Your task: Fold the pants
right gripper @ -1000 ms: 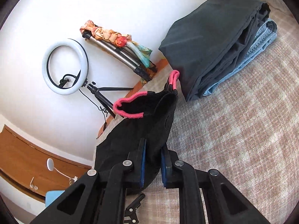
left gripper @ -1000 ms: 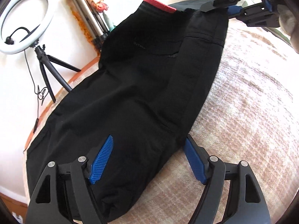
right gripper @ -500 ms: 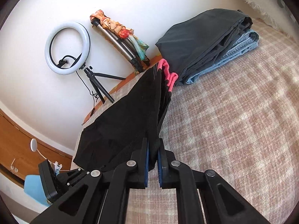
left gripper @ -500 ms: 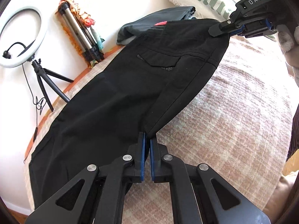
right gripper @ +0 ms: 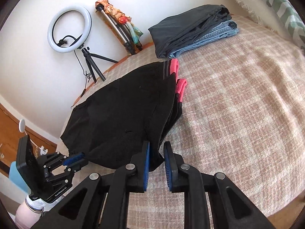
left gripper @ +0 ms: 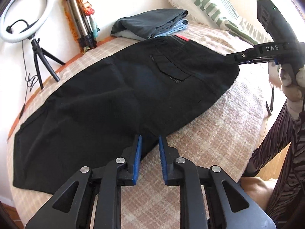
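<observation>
Black pants (left gripper: 124,95) with a pink waistband (right gripper: 174,65) lie flat along the checked bed cover (left gripper: 219,133), folded lengthwise. My left gripper (left gripper: 150,137) is at their near edge. Its jaws are opening, and the fabric edge lies loose between the blue pads with a gap on both sides. My right gripper (right gripper: 156,143) is at the waist end. Its jaws are opening too, and a corner of the pants (right gripper: 124,114) hangs between the parted pads. In the left wrist view the right gripper (left gripper: 231,59) touches the waist corner. In the right wrist view the left gripper (right gripper: 79,162) is low on the left.
A stack of folded clothes (right gripper: 192,32), dark grey over blue denim, sits at the far side of the bed. A ring light on a small tripod (right gripper: 69,29) and a folded tripod (left gripper: 80,24) stand by the white wall. A green-patterned pillow (left gripper: 209,5) lies at the head.
Half a second ago both grippers were shut on the pants' edge and held it up. Now the pants lie spread flat on the cover and both pairs of jaws have parted.
</observation>
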### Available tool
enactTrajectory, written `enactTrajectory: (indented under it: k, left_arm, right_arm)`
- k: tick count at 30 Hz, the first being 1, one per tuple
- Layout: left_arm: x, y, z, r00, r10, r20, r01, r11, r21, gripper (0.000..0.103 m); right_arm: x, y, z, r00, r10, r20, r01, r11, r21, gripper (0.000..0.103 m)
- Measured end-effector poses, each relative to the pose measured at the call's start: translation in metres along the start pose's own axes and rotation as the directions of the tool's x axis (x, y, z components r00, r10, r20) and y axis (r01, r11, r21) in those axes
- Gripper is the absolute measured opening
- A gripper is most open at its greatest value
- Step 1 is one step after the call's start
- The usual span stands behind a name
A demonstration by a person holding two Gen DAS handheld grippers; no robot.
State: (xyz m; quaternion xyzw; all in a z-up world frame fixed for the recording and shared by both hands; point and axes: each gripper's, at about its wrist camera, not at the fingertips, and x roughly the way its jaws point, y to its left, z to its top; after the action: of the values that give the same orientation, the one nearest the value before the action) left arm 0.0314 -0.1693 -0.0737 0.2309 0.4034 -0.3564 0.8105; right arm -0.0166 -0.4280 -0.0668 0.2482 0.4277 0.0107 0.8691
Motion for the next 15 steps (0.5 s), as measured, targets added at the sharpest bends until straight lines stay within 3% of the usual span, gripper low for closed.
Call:
enactTrajectory:
  k: [2, 4, 9, 12, 15]
  left_arm:
    - [-0.014, 0.010, -0.004, 0.999, -0.023, 0.026, 0.024, 0.998, -0.053, 0.034]
    - [-0.027, 0.023, -0.008, 0.999, -0.016, 0.040, 0.020, 0.994, -0.106, 0.047]
    - [-0.056, 0.080, -0.023, 0.997, 0.003, 0.075, 0.020, 0.952, -0.304, 0.054]
    - [-0.071, 0.120, -0.041, 0.996, 0.044, 0.078, -0.007, 0.903, -0.431, 0.062]
    - [-0.081, 0.171, -0.065, 0.994, 0.073, 0.079, -0.013, 0.809, -0.587, 0.062]
  right_arm:
    - [-0.011, 0.003, 0.005, 0.998, -0.045, 0.051, 0.047, 0.998, -0.029, 0.046]
    - [-0.018, 0.009, 0.012, 0.995, -0.063, 0.082, 0.068, 0.996, -0.061, 0.050]
    - [-0.017, 0.043, 0.022, 0.995, -0.019, 0.098, 0.034, 0.987, -0.160, 0.055]
    - [-0.006, 0.072, 0.027, 0.996, 0.018, 0.086, 0.002, 0.973, -0.232, 0.057]
    - [0.009, 0.099, 0.029, 0.997, 0.042, 0.069, -0.020, 0.956, -0.293, 0.060]
